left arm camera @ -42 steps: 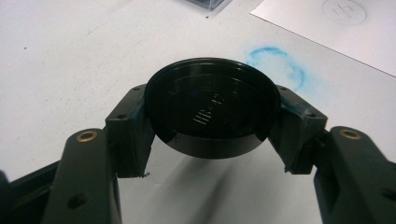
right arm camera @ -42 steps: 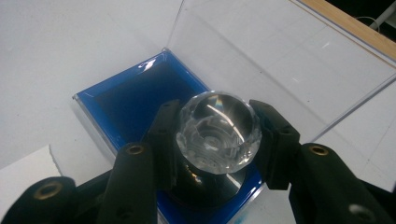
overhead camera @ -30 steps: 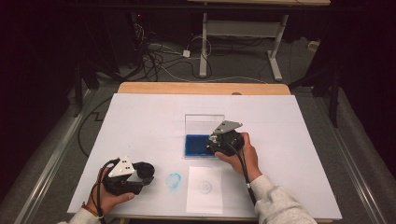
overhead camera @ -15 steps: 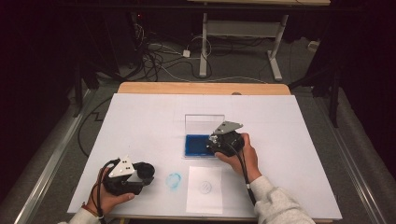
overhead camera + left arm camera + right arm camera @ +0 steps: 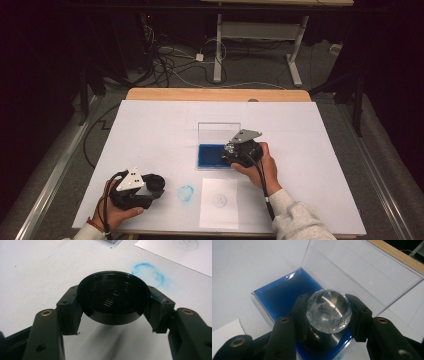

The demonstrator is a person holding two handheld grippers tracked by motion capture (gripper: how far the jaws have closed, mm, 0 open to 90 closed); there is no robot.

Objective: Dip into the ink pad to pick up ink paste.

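A: What's the right gripper (image 5: 328,312) got?

B: A clear faceted knob (image 5: 328,310), cut like a crystal, on a dark round base. Jaws are clamped on it from both sides. It's sitting over the blue ink pad (image 5: 284,293), which lies in a clear case w/ its lid (image 5: 352,272) standing up behind. Looks like a stamp, handle up. Can't tell if the base touches the pad.

A: And the left gripper (image 5: 112,307)?

B: Shut on a black round cap (image 5: 112,298), shallow, glossy, some small raised marks on its face. Held just above the white table (image 5: 37,272), near the front-left corner in the high view.

A: That blue smudge?

B: A blue ink ring (image 5: 148,273) on the table, just beyond the cap. To its right there's a white sheet (image 5: 219,202) w/ a faint round print on it, well short of the ink pad.

A: Anything changed vs. a sec ago?

B: Nope. Both hands sit in the same spots, grips same, case and sheet haven't shifted.
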